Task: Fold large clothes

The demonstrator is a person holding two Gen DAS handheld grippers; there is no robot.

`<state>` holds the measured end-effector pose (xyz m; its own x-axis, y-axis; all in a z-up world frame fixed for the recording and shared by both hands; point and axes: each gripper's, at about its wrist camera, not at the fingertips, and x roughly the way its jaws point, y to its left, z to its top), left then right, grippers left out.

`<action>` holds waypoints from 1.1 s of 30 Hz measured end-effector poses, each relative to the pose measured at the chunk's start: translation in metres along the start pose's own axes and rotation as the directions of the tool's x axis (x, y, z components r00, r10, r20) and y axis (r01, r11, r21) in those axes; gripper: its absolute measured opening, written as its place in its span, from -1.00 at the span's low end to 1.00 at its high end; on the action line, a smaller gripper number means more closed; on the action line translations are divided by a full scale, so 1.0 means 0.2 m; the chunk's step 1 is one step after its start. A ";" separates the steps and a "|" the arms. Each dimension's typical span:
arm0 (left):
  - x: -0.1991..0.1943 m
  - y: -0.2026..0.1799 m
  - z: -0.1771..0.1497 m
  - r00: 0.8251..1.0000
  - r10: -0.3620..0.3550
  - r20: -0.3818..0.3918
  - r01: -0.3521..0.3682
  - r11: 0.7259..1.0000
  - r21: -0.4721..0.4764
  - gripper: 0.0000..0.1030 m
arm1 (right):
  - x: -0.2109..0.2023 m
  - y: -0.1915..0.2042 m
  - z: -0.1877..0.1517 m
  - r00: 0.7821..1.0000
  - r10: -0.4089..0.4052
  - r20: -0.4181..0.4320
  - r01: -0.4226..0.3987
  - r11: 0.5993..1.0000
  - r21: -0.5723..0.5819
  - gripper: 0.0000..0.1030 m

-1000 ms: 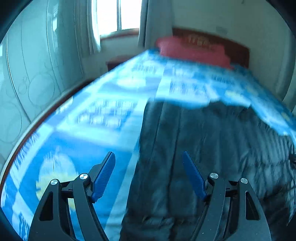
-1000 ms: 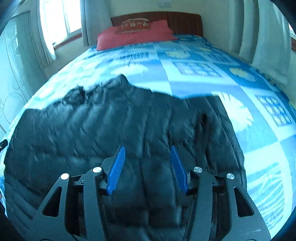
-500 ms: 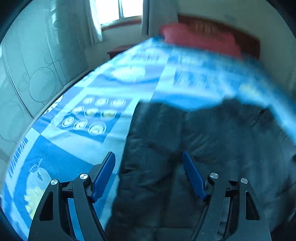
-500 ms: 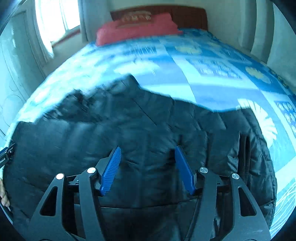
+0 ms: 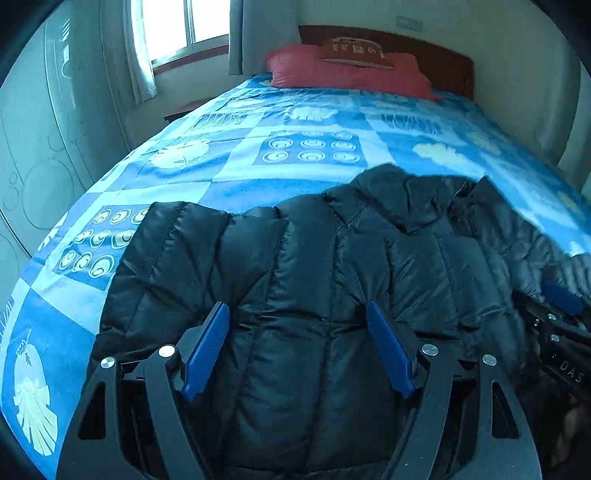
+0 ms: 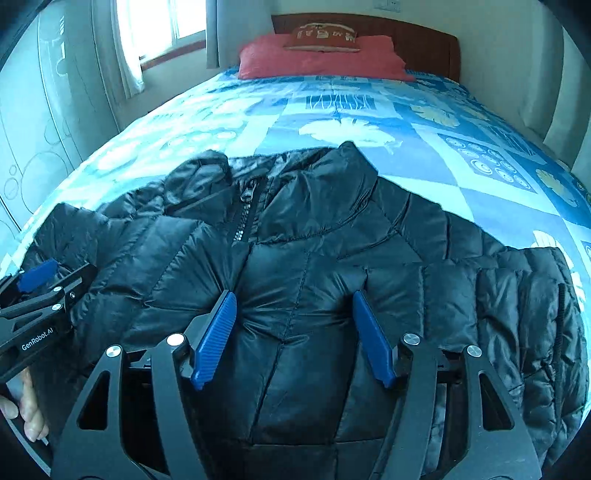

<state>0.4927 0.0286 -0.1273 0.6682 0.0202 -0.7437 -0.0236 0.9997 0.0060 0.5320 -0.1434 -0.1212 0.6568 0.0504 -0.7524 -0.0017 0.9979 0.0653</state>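
A black puffer jacket (image 5: 317,266) lies spread front-up across the near part of the bed, collar toward the headboard; it also shows in the right wrist view (image 6: 332,258), with its zipper (image 6: 245,206) partly open at the collar. My left gripper (image 5: 297,325) is open and empty, low over the jacket's left half. My right gripper (image 6: 293,314) is open and empty, low over the jacket's right chest. Each gripper shows at the edge of the other's view: the right one (image 5: 561,295), the left one (image 6: 37,273).
The bed carries a blue patterned cover (image 5: 303,147) and a red pillow (image 5: 347,70) against the wooden headboard (image 5: 443,62). A window (image 5: 177,26) with curtains and a pale wardrobe (image 5: 33,155) stand to the left. A low nightstand (image 5: 184,109) sits by the bed.
Both grippers have swung toward the jacket's middle and steadied; each view now takes in the collar and more of the jacket. Both stay open.
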 end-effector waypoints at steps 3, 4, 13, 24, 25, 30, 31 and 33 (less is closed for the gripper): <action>-0.14 0.10 -0.05 0.999 -0.042 -0.002 0.042 0.999 -0.030 0.46 | -0.22 -0.05 -0.09 1.000 0.003 0.022 -0.003 1.000 0.025 0.41; -0.20 0.15 -0.09 0.998 -0.055 0.000 0.055 0.997 -0.045 0.46 | -0.30 -0.08 -0.14 0.999 0.002 0.035 -0.003 1.000 0.029 0.46; -0.75 0.58 -0.67 0.995 -0.080 -0.054 0.074 0.993 -0.097 0.46 | -0.94 -0.41 -0.86 0.992 -0.082 -0.093 0.092 0.989 0.113 0.56; -1.20 0.77 -1.38 0.961 -0.216 -0.175 0.160 0.945 -0.285 0.46 | -1.46 -0.62 -1.69 0.983 -0.044 -0.177 0.103 0.935 0.339 0.17; -1.21 0.78 -1.42 0.950 -0.258 -0.178 0.191 0.927 -0.321 0.46 | -1.46 -0.62 -1.71 0.983 -0.029 -0.181 0.091 0.933 0.347 0.13; -1.28 0.76 -1.51 0.940 -0.308 -0.149 0.239 0.903 -0.356 0.46 | -1.54 -0.61 -1.82 0.988 0.025 -0.153 0.035 0.927 0.372 0.10; -1.29 0.75 -1.52 0.938 -0.318 -0.140 0.249 0.897 -0.365 0.46 | -1.55 -0.61 -1.83 0.988 0.049 -0.145 0.011 0.922 0.387 0.10; -1.30 0.74 -1.54 0.928 -0.345 -0.138 0.274 0.886 -0.375 0.46 | -1.57 -0.61 -1.85 0.988 0.076 -0.135 -0.015 0.914 0.405 0.10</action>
<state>0.0870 0.1671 -0.1390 0.5259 -0.3283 -0.7846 -0.1172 0.8857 -0.4492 0.0473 -0.2646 -0.1360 0.5474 0.1313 -0.8265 0.2938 0.8946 0.3366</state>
